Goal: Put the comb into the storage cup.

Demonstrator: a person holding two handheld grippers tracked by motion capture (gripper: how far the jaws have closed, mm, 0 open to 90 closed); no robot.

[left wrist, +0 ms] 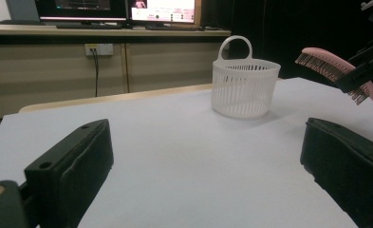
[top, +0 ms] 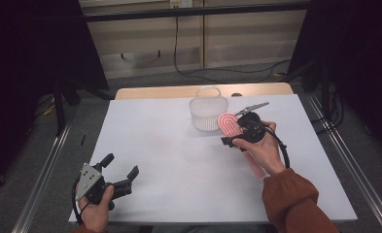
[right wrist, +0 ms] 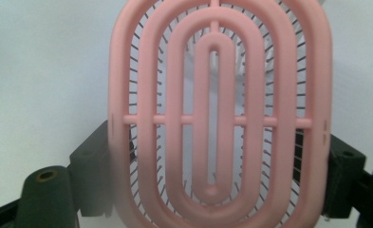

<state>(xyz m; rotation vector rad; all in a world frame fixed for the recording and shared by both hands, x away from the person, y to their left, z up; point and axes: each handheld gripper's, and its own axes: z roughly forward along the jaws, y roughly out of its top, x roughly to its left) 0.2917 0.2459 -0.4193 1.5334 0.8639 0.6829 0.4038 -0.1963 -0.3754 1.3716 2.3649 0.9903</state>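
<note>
My table and the one thing sitting on it

My white table point(top: 179, 160) is big and flat, with a light wood edge point(top: 154, 92) showing along the far side. A small white basket point(top: 208, 113) with thin slits in its wall and a loop handle on top stands upright on the table, near the far edge and a little to my right. From my left gripper view I see the basket point(left wrist: 243, 85) standing alone on the white top point(left wrist: 189, 156).
</note>
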